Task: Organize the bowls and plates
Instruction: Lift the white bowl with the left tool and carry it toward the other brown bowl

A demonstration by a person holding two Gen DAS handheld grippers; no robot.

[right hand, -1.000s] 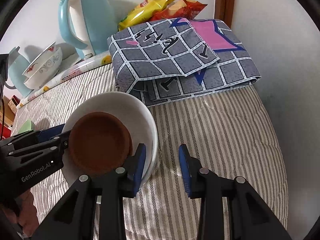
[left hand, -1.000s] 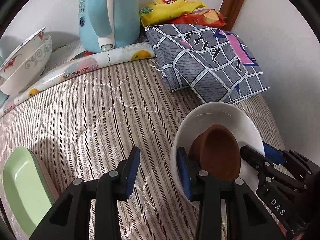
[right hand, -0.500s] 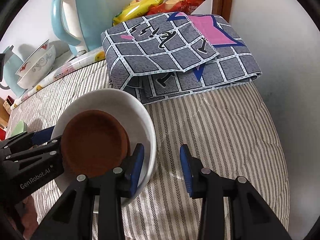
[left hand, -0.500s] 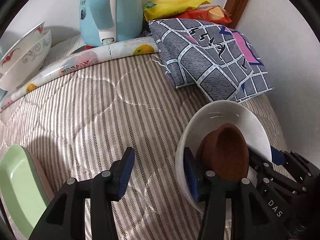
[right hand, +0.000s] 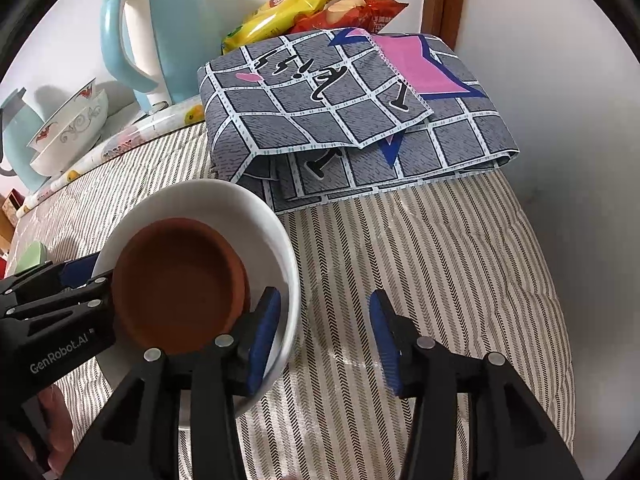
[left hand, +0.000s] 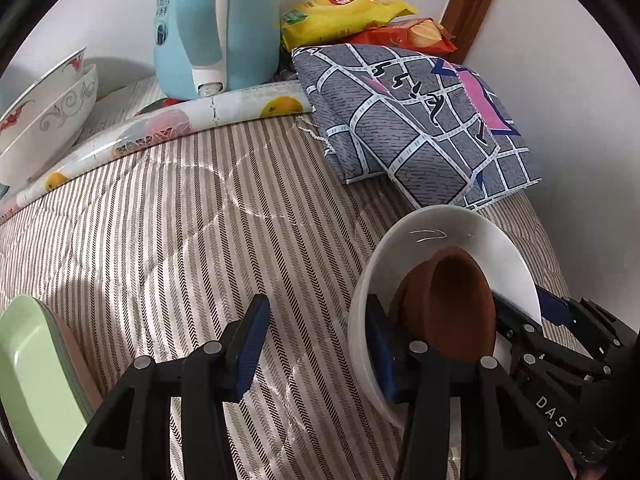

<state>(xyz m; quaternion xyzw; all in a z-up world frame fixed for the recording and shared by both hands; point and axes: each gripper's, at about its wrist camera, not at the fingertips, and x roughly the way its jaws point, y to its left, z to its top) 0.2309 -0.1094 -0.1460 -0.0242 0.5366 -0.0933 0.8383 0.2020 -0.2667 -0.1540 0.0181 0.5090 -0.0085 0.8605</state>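
Left tongs: jaws wide, one finger inside the white bowl, one outside, rim unpinched. Right tongs: same straddle on the opposite rim, gaping, holding nothing. Brown bowl nests inside the white one, which sits on the striped quilt just beside the folded grey cloth. My worry: a lift from soft bedding with uneven pinches tilts the stack and the brown bowl slides out. Both tongs come in low and level, facing each other. Green plate waits well apart.
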